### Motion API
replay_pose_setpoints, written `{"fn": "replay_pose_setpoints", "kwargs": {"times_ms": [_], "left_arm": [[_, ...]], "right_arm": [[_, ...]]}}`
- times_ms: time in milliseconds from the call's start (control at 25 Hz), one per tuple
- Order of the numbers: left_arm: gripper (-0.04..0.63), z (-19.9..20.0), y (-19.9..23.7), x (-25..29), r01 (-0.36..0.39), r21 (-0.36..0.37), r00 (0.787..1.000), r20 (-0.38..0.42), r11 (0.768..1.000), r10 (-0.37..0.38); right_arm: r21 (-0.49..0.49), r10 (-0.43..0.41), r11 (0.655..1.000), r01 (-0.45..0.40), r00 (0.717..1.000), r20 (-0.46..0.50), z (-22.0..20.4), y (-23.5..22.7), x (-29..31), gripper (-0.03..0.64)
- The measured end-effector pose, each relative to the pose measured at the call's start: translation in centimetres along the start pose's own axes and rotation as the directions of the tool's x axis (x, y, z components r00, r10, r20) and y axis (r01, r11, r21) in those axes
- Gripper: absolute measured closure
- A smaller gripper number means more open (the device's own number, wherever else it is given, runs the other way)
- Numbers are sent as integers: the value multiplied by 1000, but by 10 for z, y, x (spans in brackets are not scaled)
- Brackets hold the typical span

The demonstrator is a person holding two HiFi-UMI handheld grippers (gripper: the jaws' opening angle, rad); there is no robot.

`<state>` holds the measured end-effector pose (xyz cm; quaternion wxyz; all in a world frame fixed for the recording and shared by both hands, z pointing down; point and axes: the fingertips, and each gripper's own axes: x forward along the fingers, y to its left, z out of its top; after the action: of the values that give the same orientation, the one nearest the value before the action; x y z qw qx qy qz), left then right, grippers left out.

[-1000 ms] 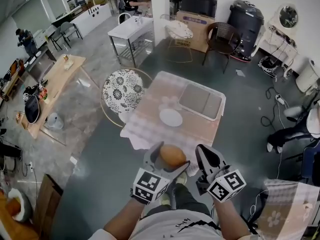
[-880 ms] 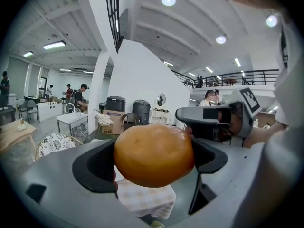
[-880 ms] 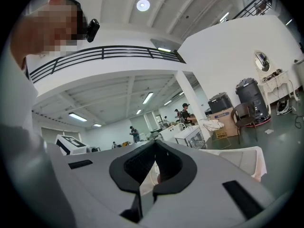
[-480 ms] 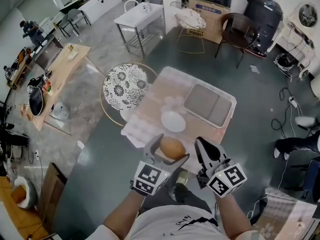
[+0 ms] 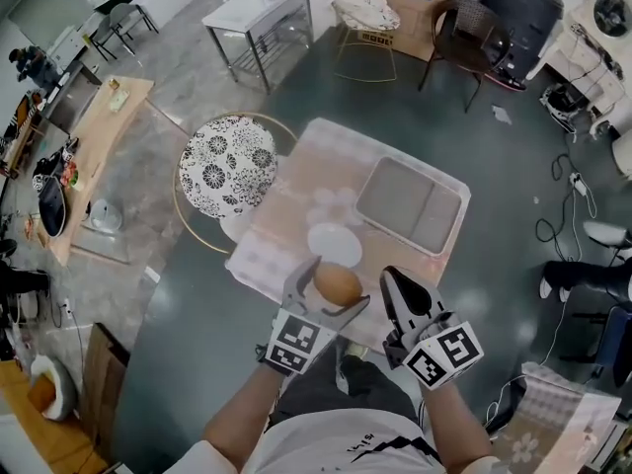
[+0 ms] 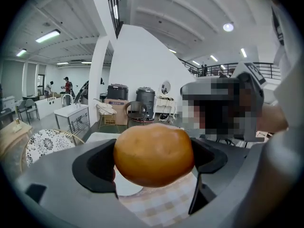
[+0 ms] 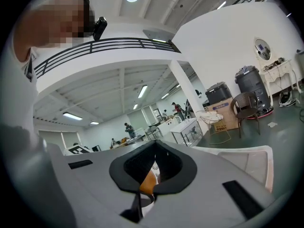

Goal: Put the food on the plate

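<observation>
A round golden-brown bun (image 5: 337, 285) hangs in the air over the near edge of the table (image 5: 286, 215), which wears a pale checked cloth. My left gripper (image 5: 331, 288) is shut on the bun; in the left gripper view the bun (image 6: 153, 154) fills the space between the dark pads. A white plate (image 5: 334, 245) lies on the cloth just beyond the bun, and its rim (image 6: 124, 186) shows below the food. My right gripper (image 5: 400, 302) floats beside the left one, shut and holding nothing; through its narrow slit (image 7: 153, 175) a sliver of bun shows.
A grey tray (image 5: 409, 203) lies on the table's far right part. A round chair with a floral seat (image 5: 229, 166) stands at the table's left. Farther off are a white metal table (image 5: 259, 8), a dark wicker chair (image 5: 464, 28) and a long wooden table (image 5: 99, 136).
Both grippers and the bun have come closer to the table; the bun now sits just short of the plate. The left gripper's hold is unchanged.
</observation>
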<state>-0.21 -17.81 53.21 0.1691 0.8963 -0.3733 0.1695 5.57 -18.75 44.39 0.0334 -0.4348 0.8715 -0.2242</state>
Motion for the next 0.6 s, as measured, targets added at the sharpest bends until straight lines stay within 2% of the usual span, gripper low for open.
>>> {"fn": "replay_pose_setpoints", "kwargs": {"times_ms": [360,600], "left_arm": [[117,-66,50,63,41,6,998,-57,999,-40],[117,-108,75,98,38,4,995,-91,999,-38]], "right_arm": [[25,-63,998,64,997,-37,-68,-52,53,603],[34,-74,997,76,996,-53,-103,-76,79,603]]}}
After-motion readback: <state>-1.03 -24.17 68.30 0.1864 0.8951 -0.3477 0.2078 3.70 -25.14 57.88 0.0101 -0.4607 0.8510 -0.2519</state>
